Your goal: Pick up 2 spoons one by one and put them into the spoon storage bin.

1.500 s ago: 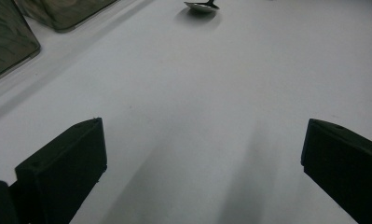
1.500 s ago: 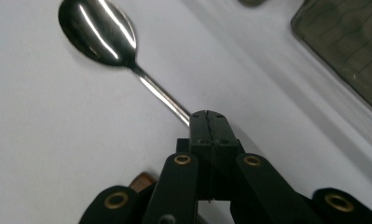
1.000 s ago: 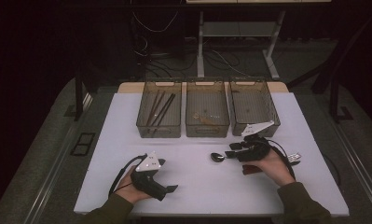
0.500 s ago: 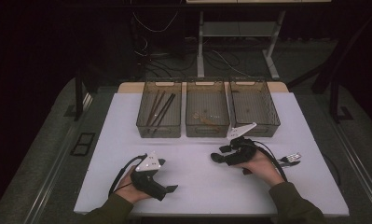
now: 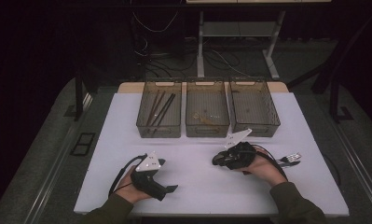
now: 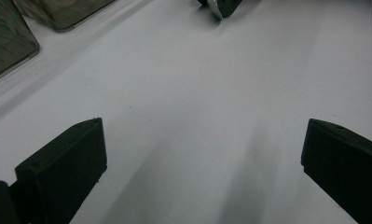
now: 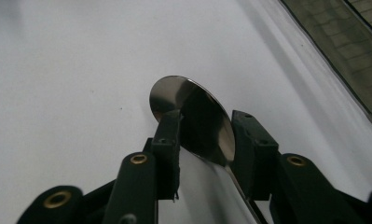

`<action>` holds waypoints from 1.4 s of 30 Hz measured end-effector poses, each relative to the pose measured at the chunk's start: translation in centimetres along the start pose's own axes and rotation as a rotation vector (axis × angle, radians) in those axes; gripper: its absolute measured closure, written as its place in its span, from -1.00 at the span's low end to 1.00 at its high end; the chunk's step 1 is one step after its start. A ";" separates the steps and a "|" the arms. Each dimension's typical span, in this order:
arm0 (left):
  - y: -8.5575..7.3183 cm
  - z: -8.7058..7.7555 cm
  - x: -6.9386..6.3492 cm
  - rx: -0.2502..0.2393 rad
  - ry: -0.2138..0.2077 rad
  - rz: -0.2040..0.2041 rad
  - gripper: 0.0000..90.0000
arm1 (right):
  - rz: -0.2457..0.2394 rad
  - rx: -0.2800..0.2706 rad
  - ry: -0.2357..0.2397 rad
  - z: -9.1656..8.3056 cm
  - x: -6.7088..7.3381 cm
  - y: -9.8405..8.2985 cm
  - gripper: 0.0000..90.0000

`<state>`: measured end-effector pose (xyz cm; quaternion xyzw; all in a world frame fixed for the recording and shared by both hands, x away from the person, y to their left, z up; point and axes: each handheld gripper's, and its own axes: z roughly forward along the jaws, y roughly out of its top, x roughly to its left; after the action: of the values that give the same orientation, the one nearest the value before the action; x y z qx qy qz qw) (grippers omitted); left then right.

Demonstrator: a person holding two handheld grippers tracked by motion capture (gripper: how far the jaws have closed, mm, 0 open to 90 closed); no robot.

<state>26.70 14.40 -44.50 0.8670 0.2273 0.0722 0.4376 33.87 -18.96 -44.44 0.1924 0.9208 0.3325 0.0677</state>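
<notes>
A: What has the right claw (image 7: 204,140) got between its black jaws?

B: A shiny metal spoon (image 7: 193,119). In the right gripper view the bowl of the spoon sits tilted between the two pads, its rounded tip poking out past them, and the handle runs back under the claw. The jaws have just been closing on it, and both pads now look to be against the bowl's edges.

A: And where is that on the desk?

B: On the white desk (image 5: 193,154), right of centre, just in front of the three clear smoked plastic bins. The right claw (image 5: 219,159) is held low over the surface, pointing left, with the person's hand behind it.

A: What's in the bins?

B: The left bin (image 5: 159,114) holds several dark thin sticks (image 5: 159,109) lying lengthways. The middle bin (image 5: 207,113) has a few small bits I cannot make out. The right bin (image 5: 253,111) shows nothing I can identify.

A: The other hand?

B: The left claw (image 5: 170,189) rests near the desk's front edge, well apart from the spoon. In the left gripper view its jaws stand wide with only bare desk between them.

A: Anything else lying about?

B: A small pale item (image 5: 291,158) beside the right hand, too small to tell.
</notes>
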 end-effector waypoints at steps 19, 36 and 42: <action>0.0 0.1 -0.1 -0.001 -0.002 -0.002 -1.00 | -0.075 -0.001 0.039 -0.7 -0.1 -0.3 0.85; 0.0 0.1 0.0 -0.004 -0.002 -0.003 -1.00 | -0.004 -0.126 -0.031 -1.7 -0.5 0.3 0.96; 0.0 0.1 0.0 -0.005 -0.003 -0.005 -1.00 | 0.069 -0.201 -0.059 -2.7 -0.8 0.4 0.96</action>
<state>26.70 14.34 -44.52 0.8655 0.2286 0.0704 0.4401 34.05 -20.62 -42.09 0.2259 0.8733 0.4194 0.1021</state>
